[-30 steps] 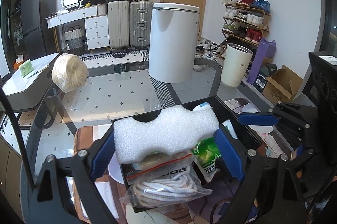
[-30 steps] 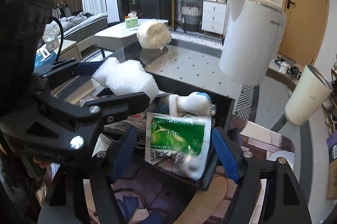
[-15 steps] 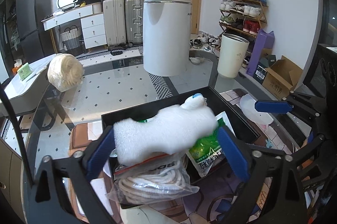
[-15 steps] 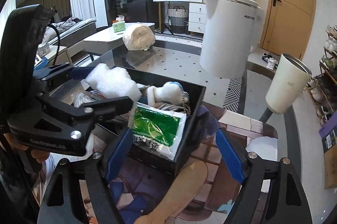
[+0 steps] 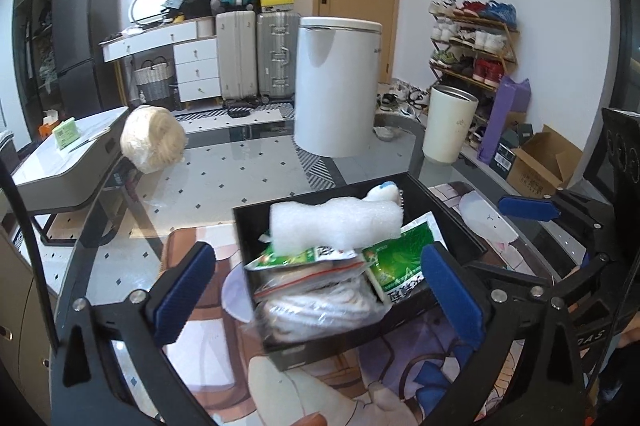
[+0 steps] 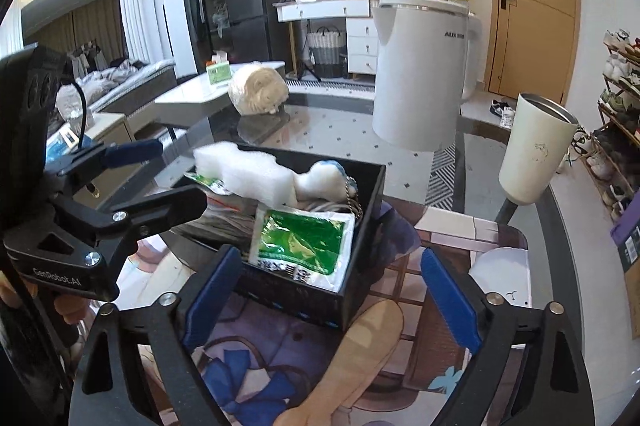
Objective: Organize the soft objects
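Left wrist view: left gripper [image 5: 316,284] jaws opening, nothing gripped; foam block [image 5: 335,224] lies ahead atop the black bin [image 5: 460,226], long axis crosswise.
Right wrist view: right gripper [image 6: 332,288] jaws opening, empty; green packet [image 6: 302,240] directly ahead, foam farther left, nearer left gripper.

The left gripper [image 5: 316,290] points forward and down. Its two blue pads [image 5: 184,292] are far apart, and its jaws are opening. Nothing is pressed between them. The right gripper [image 6: 332,302] points forward and down too. Its jaws are also opening, with the blue pads [image 6: 450,300] wide apart and gripping nothing. In the right wrist view, a hand [image 6: 64,306] shows under the left gripper's black body, holding it. The two grippers sit side by side, near each other.
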